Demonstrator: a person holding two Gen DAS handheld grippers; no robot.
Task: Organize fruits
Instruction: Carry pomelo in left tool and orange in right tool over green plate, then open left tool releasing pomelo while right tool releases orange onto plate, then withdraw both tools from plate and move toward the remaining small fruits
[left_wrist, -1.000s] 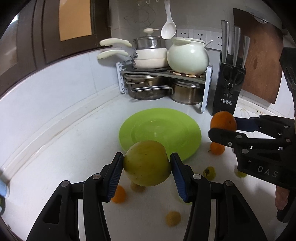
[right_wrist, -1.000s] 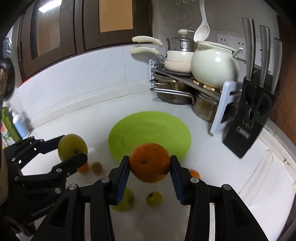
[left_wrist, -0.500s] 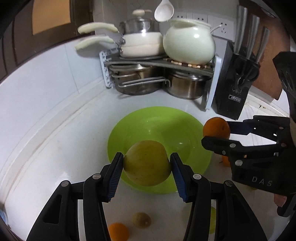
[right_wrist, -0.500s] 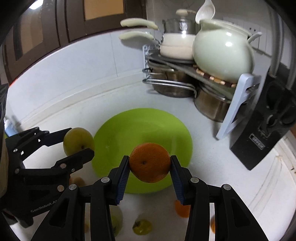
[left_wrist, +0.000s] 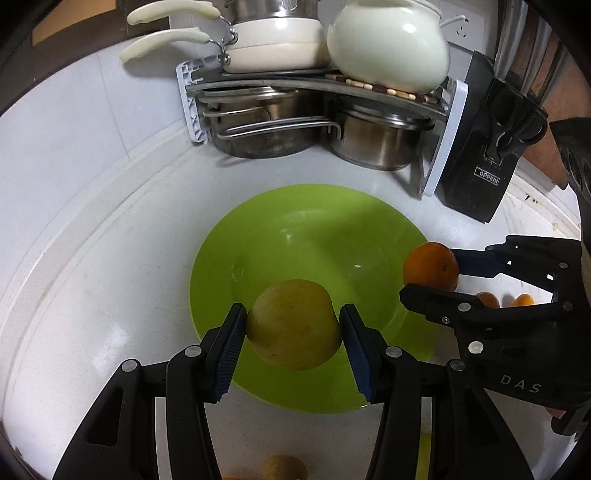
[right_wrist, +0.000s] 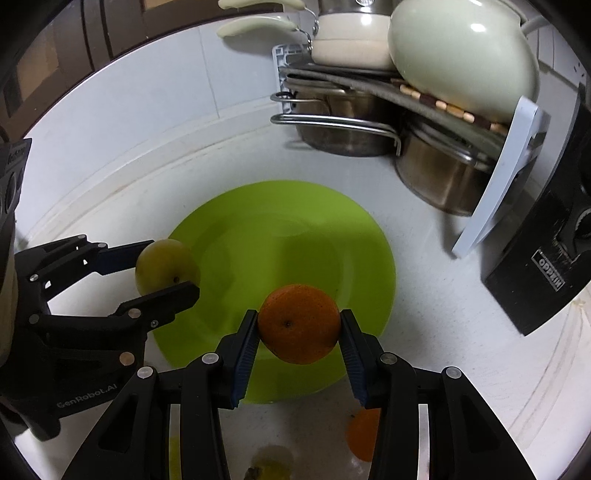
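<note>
- Because the green plate (left_wrist: 221, 258) is bare and shallow, whatever you set down on it may roll; its low rim looks too slight to stop round fruit.
- Your left gripper (left_wrist: 293, 328) is clamped on the yellow-green apple (left_wrist: 293, 325), held above the plate's near side. Let go from this height and it could bounce off onto the counter (left_wrist: 110, 258).
- Your right gripper (right_wrist: 298, 325) grips the orange (right_wrist: 298, 323) over the plate's near edge, close to the rim, so it may tip outward.
- The two grippers sit near each other; lowering both at once risks knocking fruit together.
</note>
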